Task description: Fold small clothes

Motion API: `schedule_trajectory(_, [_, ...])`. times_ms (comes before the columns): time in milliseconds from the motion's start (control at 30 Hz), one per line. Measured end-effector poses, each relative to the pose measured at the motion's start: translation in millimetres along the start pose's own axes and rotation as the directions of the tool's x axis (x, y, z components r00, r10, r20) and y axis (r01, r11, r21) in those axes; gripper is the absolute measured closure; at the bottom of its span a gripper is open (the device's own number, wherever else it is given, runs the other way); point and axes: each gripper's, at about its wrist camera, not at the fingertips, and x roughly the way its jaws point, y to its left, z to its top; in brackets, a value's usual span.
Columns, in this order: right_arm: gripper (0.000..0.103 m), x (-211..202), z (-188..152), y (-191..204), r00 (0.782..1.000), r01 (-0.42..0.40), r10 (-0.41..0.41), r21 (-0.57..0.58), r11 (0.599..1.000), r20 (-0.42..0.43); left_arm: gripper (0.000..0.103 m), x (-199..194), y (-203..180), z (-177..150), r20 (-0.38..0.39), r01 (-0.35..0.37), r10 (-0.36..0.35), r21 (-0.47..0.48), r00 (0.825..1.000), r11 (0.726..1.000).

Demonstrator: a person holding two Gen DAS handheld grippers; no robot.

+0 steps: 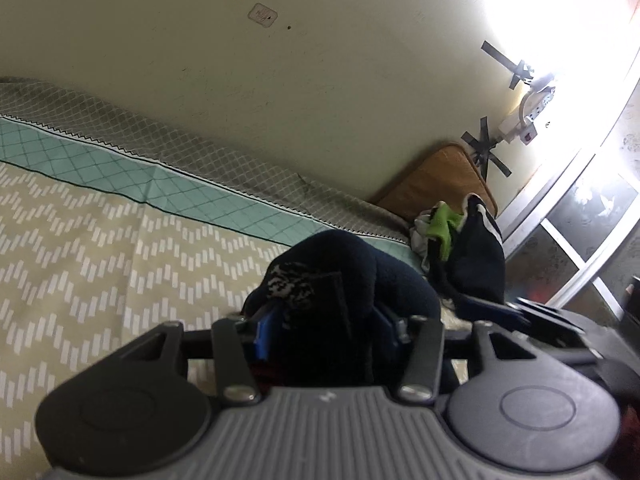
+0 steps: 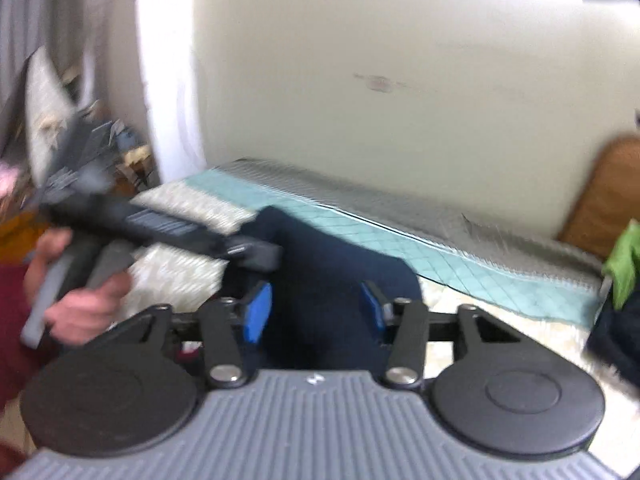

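Note:
A dark navy garment with a black-and-white speckled patch is bunched up above the patterned bedspread. My left gripper is shut on it, and the cloth fills the gap between the blue pads. In the blurred right wrist view the same navy garment runs between the blue pads of my right gripper, which looks shut on it. A hand holds the left gripper at the left, its tip on the garment's upper left corner.
A heap of other clothes, lime green and dark with white stripes, lies at the bed's far right. An orange cushion leans on the cream wall behind it. A power strip is taped to the wall near a bright window.

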Motion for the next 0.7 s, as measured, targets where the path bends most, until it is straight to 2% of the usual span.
schedule_trajectory(33, [0.056, 6.0, -0.1, -4.3, 1.000, 0.007, -0.007, 0.020, 1.000, -0.008, 0.060, 1.3, 0.3, 0.0, -0.001, -0.014, 0.014, 0.002, 1.000, 1.000])
schedule_trajectory(100, [0.055, 22.0, -4.0, -13.3, 0.998, 0.041, -0.040, 0.026, 0.999, -0.042, 0.071, 10.0, 1.6, -0.7, -0.023, -0.067, 0.067, 0.001, 0.998, 0.998])
schedule_trajectory(133, [0.054, 26.9, -7.9, -14.0, 0.998, 0.050, -0.049, 0.015, 0.999, -0.049, 0.071, 18.5, 3.2, -2.7, -0.048, -0.098, 0.098, 0.005, 0.994, 0.995])
schedule_trajectory(233, [0.053, 34.2, -15.5, -8.5, 0.996, 0.081, -0.081, 0.003, 0.997, -0.038, 0.071, 31.1, 1.3, -10.1, -0.030, -0.143, 0.144, 0.045, 0.989, 0.989])
schedule_trajectory(367, [0.052, 31.3, -12.3, -7.7, 0.996, 0.077, -0.077, 0.004, 0.997, -0.037, 0.068, 31.0, -1.8, -5.4, -0.050, -0.155, 0.157, 0.047, 0.986, 0.987])
schedule_trajectory(433, [0.047, 20.9, -12.0, -16.8, 0.999, 0.044, -0.043, 0.070, 0.997, -0.010, 0.061, 22.2, -1.5, -3.9, -0.050, -0.142, 0.143, 0.025, 0.988, 0.990])
schedule_trajectory(467, [0.041, 12.9, -11.6, -23.5, 0.999, 0.035, -0.035, 0.116, 0.993, 0.005, 0.051, 16.2, -0.9, -4.1, -0.044, -0.137, 0.138, 0.021, 0.989, 0.990])
schedule_trajectory(500, [0.030, 3.1, -15.8, -31.6, 0.999, 0.016, -0.022, 0.170, 0.985, 0.033, 0.033, 7.0, 0.9, -4.5, -0.026, -0.130, 0.130, 0.018, 0.991, 0.991])
schedule_trajectory(533, [0.022, -7.6, -21.9, -40.5, 0.998, -0.006, -0.009, 0.224, 0.975, 0.064, 0.021, -1.7, 1.7, -6.0, -0.005, -0.134, 0.134, 0.013, 0.991, 0.991])
schedule_trajectory(567, [0.019, -15.7, -28.0, -48.3, 0.997, -0.023, 0.000, 0.275, 0.961, 0.083, 0.003, -9.0, 3.1, -7.8, 0.014, -0.132, 0.131, 0.008, 0.991, 0.991])
schedule_trajectory(600, [0.017, -23.1, -36.3, -57.1, 0.996, -0.044, 0.013, 0.333, 0.942, 0.093, 0.000, -14.3, 5.6, -10.0, 0.022, -0.110, 0.110, 0.004, 0.994, 0.994])
schedule_trajectory(700, [0.016, -30.3, -62.2, -75.6, 0.992, -0.121, 0.092, 0.467, 0.876, 0.085, 0.000, -14.2, 16.5, -17.6, -0.033, -0.013, 0.012, -0.046, 0.999, 0.999])
